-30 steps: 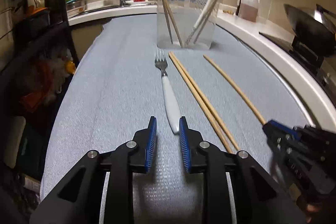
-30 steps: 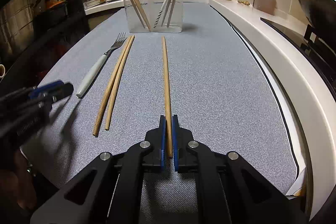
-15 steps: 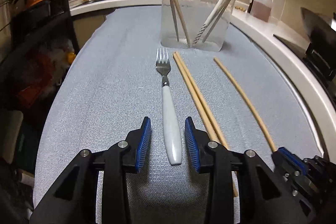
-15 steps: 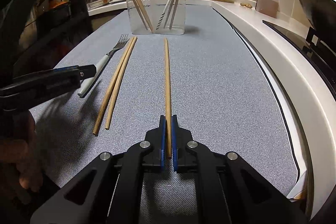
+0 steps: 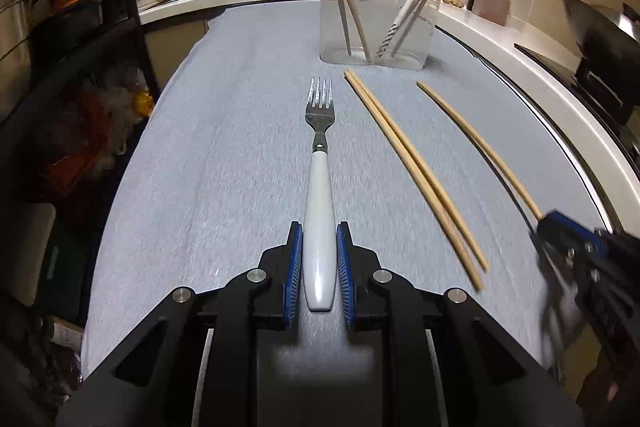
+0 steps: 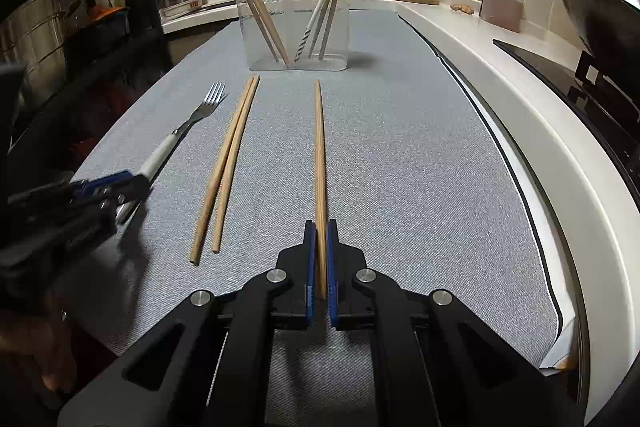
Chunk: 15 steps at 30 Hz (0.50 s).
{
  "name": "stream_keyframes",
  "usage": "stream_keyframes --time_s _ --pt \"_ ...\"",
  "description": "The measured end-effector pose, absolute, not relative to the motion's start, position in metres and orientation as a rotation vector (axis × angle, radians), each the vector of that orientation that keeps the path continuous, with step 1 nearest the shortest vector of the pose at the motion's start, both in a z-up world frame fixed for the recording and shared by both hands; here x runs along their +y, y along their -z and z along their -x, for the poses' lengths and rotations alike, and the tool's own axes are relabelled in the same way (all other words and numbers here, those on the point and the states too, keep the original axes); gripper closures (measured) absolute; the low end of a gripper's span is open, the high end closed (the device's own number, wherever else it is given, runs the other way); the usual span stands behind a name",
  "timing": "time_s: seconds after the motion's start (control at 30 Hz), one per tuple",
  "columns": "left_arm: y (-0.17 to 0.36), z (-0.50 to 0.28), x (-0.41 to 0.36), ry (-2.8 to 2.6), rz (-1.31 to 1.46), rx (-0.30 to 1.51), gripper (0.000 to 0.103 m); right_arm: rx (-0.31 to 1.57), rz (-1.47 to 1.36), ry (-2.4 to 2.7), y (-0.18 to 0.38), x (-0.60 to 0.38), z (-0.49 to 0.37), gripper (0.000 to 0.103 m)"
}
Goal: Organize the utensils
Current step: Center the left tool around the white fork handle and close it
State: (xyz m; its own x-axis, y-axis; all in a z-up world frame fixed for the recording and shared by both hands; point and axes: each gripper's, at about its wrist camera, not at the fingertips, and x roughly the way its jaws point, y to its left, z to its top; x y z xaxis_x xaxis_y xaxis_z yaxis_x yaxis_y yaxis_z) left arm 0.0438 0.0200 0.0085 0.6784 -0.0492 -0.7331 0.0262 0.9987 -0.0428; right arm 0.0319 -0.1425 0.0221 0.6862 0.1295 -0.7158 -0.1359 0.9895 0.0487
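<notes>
A fork with a white handle (image 5: 319,203) lies on the grey mat, tines pointing away. My left gripper (image 5: 319,231) has closed around the end of its handle, with both pads against it. My right gripper (image 6: 320,227) is shut on the near end of a single wooden chopstick (image 6: 319,147), which still lies flat along the mat. A pair of chopsticks (image 5: 412,167) lies between the fork and the single stick, and it also shows in the right wrist view (image 6: 230,155). A clear plastic holder (image 5: 380,23) at the far end holds chopsticks and a white-handled utensil.
The grey mat (image 6: 400,147) covers the counter. A white counter rim (image 6: 540,131) and a stove with a dark wok (image 6: 600,11) lie to the right. A dark shelf rack (image 5: 80,27) stands on the left. A sink and bottles are behind the holder.
My left gripper moved forward over the fork handle and closed on it. My right gripper has stayed shut on the single chopstick and barely moved.
</notes>
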Motion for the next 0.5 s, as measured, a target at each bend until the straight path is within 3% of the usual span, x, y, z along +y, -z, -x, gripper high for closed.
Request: stream_keyframes --time_s 0.37,0.5 --pt "-0.004 -0.022 0.033 0.036 0.086 0.804 0.084 0.838 -0.014 -0.181 -0.014 -0.143 -0.033 0.094" --pt "-0.004 -0.023 0.029 0.031 0.078 0.790 0.079 0.836 -0.019 -0.177 -0.014 -0.146 -0.035 0.094"
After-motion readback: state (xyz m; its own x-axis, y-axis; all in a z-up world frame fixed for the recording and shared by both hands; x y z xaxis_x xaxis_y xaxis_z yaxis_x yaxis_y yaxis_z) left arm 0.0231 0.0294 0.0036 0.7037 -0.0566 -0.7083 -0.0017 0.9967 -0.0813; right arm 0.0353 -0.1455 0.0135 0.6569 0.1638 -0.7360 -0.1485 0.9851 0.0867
